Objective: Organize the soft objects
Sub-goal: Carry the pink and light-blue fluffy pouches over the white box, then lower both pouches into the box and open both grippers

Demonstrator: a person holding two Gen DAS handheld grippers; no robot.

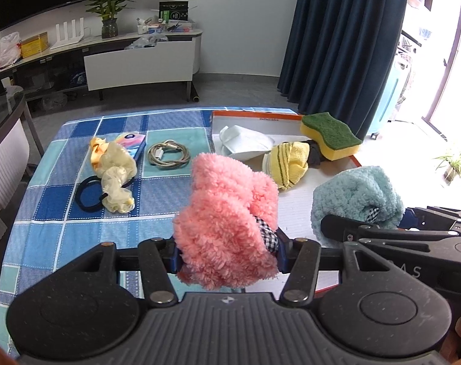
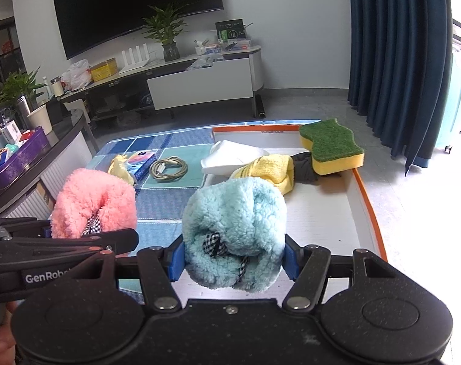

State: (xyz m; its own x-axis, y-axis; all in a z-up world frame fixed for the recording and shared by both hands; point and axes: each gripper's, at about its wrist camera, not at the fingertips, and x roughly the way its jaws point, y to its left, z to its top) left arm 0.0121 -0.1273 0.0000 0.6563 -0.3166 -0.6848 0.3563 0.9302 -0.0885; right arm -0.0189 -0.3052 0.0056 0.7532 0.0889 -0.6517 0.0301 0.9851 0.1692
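The left gripper (image 1: 229, 251) is clamped on a fluffy pink fleece bundle with a black-and-white gingham trim (image 1: 227, 216), holding it above the blue checked tablecloth (image 1: 48, 206) near the edge of the white tray with an orange rim (image 2: 365, 194). The right gripper (image 2: 234, 258) squeezes a fluffy pale-blue fleece bundle with the same gingham trim (image 2: 235, 228) over the tray's near end. On the left gripper's side, seen from the right wrist, white letters read "GenRob", the rest hidden; the right gripper's side in the left wrist view shows faint letters ending "AS".

In the tray lie a yellow sponge with a green scouring top (image 2: 331, 149), a yellow striped knit cloth (image 2: 270, 167), a dark cloth (image 2: 303, 167) and a white folded cloth (image 2: 230, 159). On the tablecloth sit a coiled grey cable (image 1: 168, 155), a colourful flat packet (image 1: 133, 141) whose print is unreadable, a cream ruffled scrunchie (image 1: 116, 179) and a black hair band (image 1: 89, 196).
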